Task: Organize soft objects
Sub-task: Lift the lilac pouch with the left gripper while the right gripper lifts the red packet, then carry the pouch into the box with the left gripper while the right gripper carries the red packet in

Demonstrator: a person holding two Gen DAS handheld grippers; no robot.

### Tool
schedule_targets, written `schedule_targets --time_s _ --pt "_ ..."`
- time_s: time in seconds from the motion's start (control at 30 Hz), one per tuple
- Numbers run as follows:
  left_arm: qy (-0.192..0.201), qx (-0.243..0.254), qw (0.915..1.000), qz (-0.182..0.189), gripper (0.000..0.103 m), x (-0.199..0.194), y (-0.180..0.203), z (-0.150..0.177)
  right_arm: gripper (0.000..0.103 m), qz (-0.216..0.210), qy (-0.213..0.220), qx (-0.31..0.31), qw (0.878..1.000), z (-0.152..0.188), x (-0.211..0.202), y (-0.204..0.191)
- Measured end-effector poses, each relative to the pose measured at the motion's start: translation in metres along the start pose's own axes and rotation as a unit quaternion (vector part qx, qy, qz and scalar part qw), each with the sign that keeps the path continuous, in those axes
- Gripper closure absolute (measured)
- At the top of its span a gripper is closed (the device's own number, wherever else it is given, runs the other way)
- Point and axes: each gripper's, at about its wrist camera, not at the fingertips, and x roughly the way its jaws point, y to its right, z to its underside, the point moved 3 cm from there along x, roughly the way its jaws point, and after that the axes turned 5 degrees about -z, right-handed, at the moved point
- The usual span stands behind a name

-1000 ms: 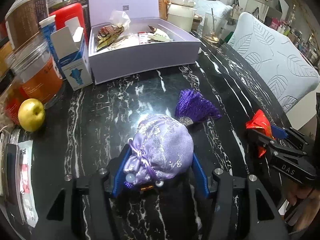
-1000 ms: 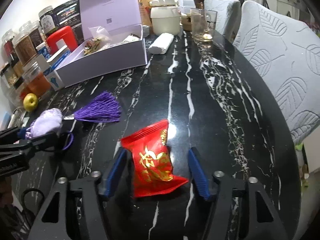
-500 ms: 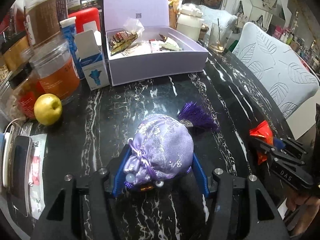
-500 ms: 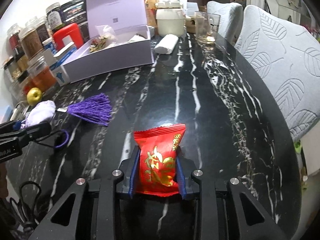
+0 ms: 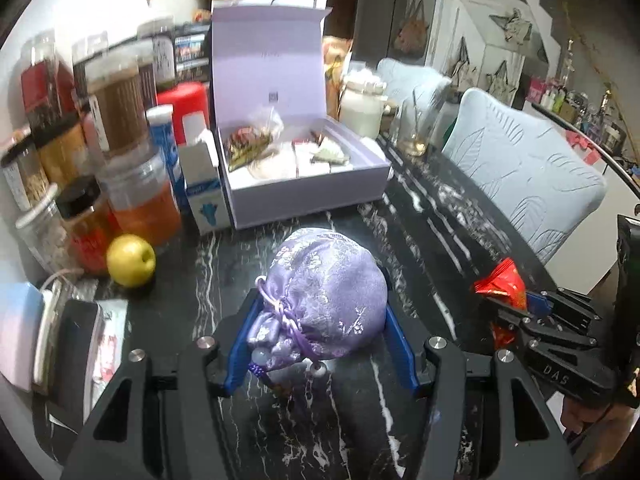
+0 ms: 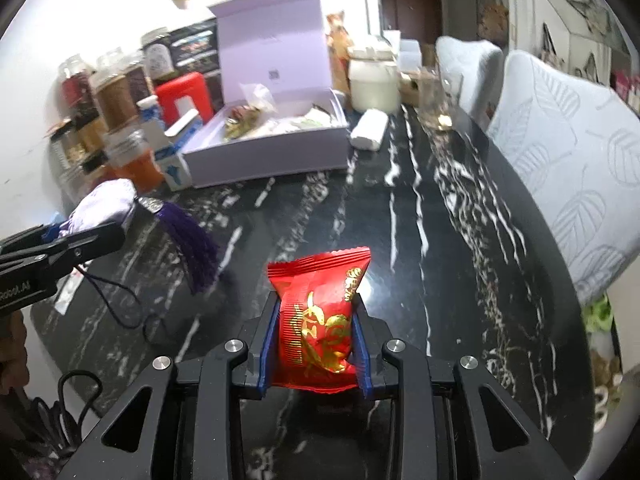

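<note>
step: carry | left gripper (image 5: 316, 320) holds pouch (image 5: 324, 296), right gripper (image 6: 316, 344) pinches red packet (image 6: 320, 316) | next: lower both into open box (image 5: 304, 188) (probably)

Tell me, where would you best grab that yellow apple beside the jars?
Grip the yellow apple across its round middle, coming from above or from the open tabletop side. Jars crowd behind it, and the dimpled top offers no hold.
</note>
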Motion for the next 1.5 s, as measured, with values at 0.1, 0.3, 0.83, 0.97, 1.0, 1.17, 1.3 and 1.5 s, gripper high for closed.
schedule_targets --time_s 0.1,0.3,0.83,0.97,1.0,1.17,1.3,1.5 --pt "0.025 0.004 0.9997 -0.001 0.046 -0.013 0.0 -0.012 0.072 -0.004 0.011 -0.014 1.0 -0.007 -0.009 -0.007" --pt "0.066 0.004 0.9978 -0.003 0.046 -0.031 0.0 -0.035 0.072 -0.017 0.046 -0.038 0.998 -0.03 -0.03 -0.016" --pt "0.127 0.005 0.9918 0.009 0.046 -0.038 0.003 -0.097 0.072 -0.035 0.111 -0.1 0.988 -0.105 -0.054 -0.029" --pt "0.139 0.008 0.9901 0.017 0.046 -0.031 0.005 -0.115 0.072 -0.049 0.114 -0.096 0.988 -0.125 -0.048 -0.027" --pt "0.141 0.011 0.9898 0.02 0.046 -0.029 0.007 -0.119 0.072 -0.051 0.115 -0.095 0.987 -0.128 -0.047 -0.026" --pt "0.152 0.02 0.9877 0.03 0.046 -0.018 0.012 -0.14 0.072 -0.051 0.126 -0.093 0.986 -0.153 -0.036 -0.019" --pt "0.161 0.022 0.9863 0.029 0.046 -0.006 0.012 -0.157 0.072 -0.051 0.134 -0.091 0.986 -0.174 -0.026 -0.011" --pt "0.158 0.019 0.9868 0.03 0.046 0.021 0.008 -0.18 0.072 -0.043 0.141 -0.09 0.985 -0.203 -0.007 0.0"
